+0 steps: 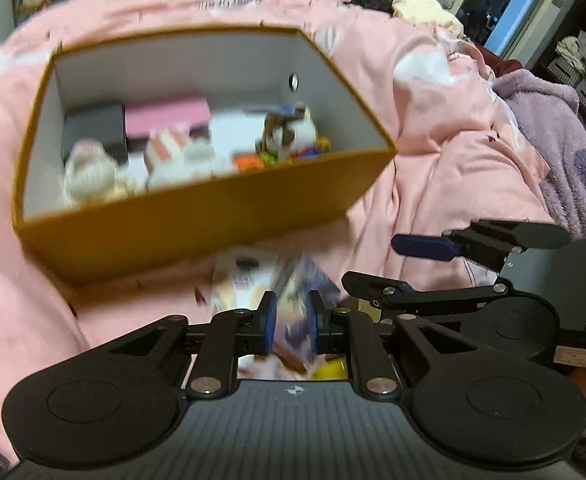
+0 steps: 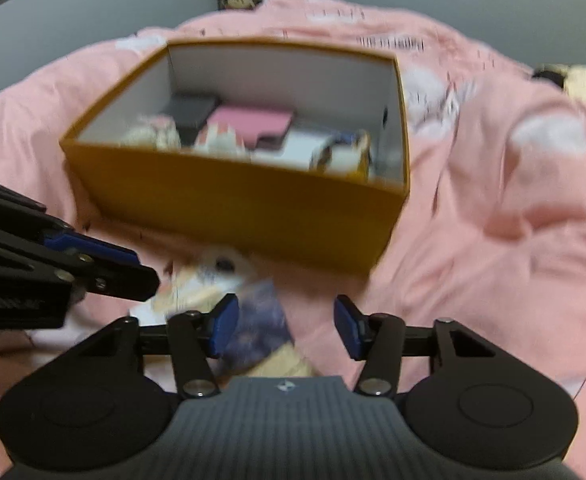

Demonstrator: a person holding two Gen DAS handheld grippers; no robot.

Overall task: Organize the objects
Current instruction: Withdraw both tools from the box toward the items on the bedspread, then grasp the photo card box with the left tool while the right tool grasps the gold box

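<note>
An open mustard-brown cardboard box (image 1: 197, 216) with a white inside sits on a pink bedspread (image 1: 445, 168); it also shows in the right wrist view (image 2: 245, 208). It holds a black box, a pink box (image 1: 169, 114), small plush toys and a figure. My left gripper (image 1: 291, 324) is shut on a small purple-printed packet (image 1: 299, 300), held just in front of the box. My right gripper (image 2: 287, 326) is open and empty, above the same purple packet (image 2: 259, 320) and a pale plush toy (image 2: 209, 276) lying before the box.
A lilac fleece blanket (image 1: 549, 128) lies at the right of the bed. A cream and black plush (image 1: 413, 4) lies at the far edge. A grey wall stands behind. The right gripper's fingers (image 1: 425, 246) reach in beside my left one.
</note>
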